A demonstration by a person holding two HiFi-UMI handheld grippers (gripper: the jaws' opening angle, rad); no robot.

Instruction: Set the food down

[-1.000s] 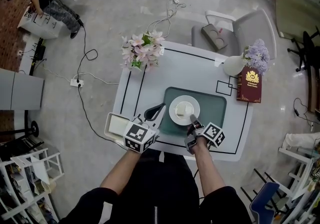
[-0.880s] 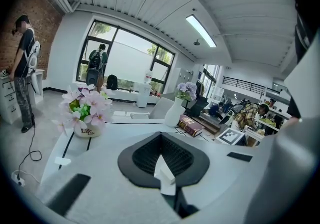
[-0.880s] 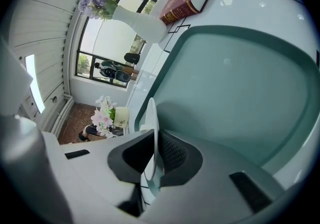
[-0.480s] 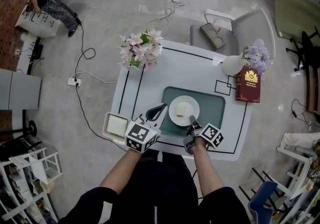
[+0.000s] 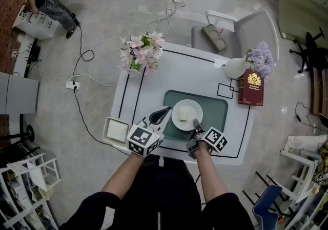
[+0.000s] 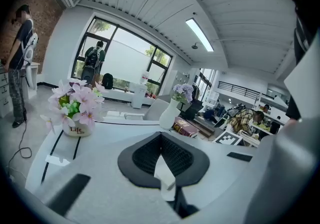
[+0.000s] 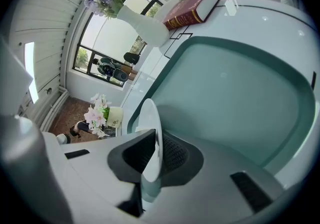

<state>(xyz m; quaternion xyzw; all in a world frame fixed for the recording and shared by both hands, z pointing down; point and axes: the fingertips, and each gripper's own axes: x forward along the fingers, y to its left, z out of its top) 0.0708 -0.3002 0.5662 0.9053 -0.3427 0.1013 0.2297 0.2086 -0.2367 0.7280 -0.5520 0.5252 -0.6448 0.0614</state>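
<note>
A round white plate [image 5: 180, 106] with a pale block of food [image 5: 183, 116] on it is over the left half of the teal placemat [image 5: 212, 113]. My right gripper [image 5: 195, 123] is shut on the plate's near rim. In the right gripper view the plate [image 7: 151, 133] shows edge-on between the black pads [image 7: 172, 153], with the placemat [image 7: 240, 93] beyond. Whether the plate rests on the mat I cannot tell. My left gripper [image 5: 165, 111] hovers just left of the plate, its fingertips together. In the left gripper view [image 6: 161, 140] a thin white wedge shows where the pads meet.
On the white table [image 5: 195, 70] stand pink flowers [image 5: 137, 52] at the far left, a white vase of purple flowers [image 5: 251, 62] and a red book [image 5: 251, 88] at the far right. A white square tray [image 5: 117, 130] sits at the near left corner. A grey chair [image 5: 241, 32] stands behind.
</note>
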